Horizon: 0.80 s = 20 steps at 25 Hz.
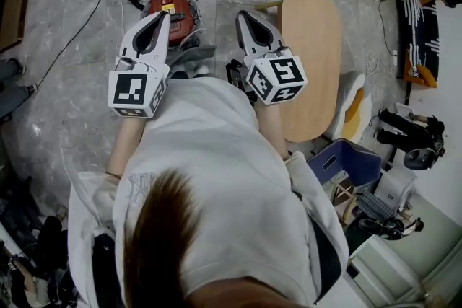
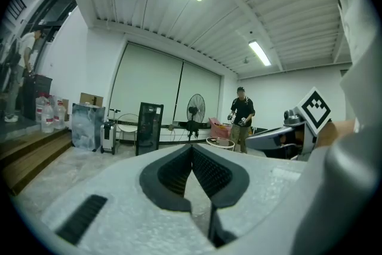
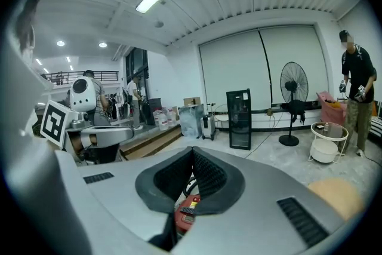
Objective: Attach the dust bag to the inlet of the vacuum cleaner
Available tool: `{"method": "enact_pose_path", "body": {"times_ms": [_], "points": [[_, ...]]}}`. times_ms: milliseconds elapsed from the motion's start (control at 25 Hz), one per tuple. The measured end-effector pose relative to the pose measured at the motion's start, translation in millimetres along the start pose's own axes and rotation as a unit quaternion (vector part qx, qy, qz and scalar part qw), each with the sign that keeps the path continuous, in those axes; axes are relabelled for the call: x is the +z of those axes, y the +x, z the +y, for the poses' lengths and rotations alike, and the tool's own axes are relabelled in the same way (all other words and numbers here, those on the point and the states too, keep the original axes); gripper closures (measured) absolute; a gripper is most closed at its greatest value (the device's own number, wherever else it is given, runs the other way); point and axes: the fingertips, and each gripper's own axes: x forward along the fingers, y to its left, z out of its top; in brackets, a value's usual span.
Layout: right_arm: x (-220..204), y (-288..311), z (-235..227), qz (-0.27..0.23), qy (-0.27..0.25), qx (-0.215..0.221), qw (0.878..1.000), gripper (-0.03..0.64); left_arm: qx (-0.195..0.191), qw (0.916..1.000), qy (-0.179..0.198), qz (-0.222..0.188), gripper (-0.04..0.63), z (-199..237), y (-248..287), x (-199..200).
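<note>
Left gripper (image 1: 164,16) and right gripper (image 1: 241,15): jaws pressed together, empty. Between their tips lies what seems the grey dust bag (image 1: 196,54), probably light and limp; pinch its stiffer collar, beside the vacuum cleaner (image 1: 173,11).

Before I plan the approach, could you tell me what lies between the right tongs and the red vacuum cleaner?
Only bare grey floor separates the right tongs from the vacuum cleaner, as the head view shows.

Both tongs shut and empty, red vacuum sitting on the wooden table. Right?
No. Head view shows the red vacuum on the floor, left of the wooden table, not on it. Left tongs and right tongs are shut and empty, as you said.
</note>
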Motion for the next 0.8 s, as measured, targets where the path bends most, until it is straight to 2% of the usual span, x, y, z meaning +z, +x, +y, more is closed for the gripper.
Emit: {"method": "enact_pose_path", "body": {"times_ms": [400,800], "points": [[1,19,20,0.007,-0.012,0.013,1.0,0.614,0.009,0.9998,-0.016,-0.003,0.577,21,-11,-5],[1,11,6,0.01,-0.01,0.003,1.0,0.614,0.013,0.9997,-0.021,0.001,0.577,22,-5,-6]]}}
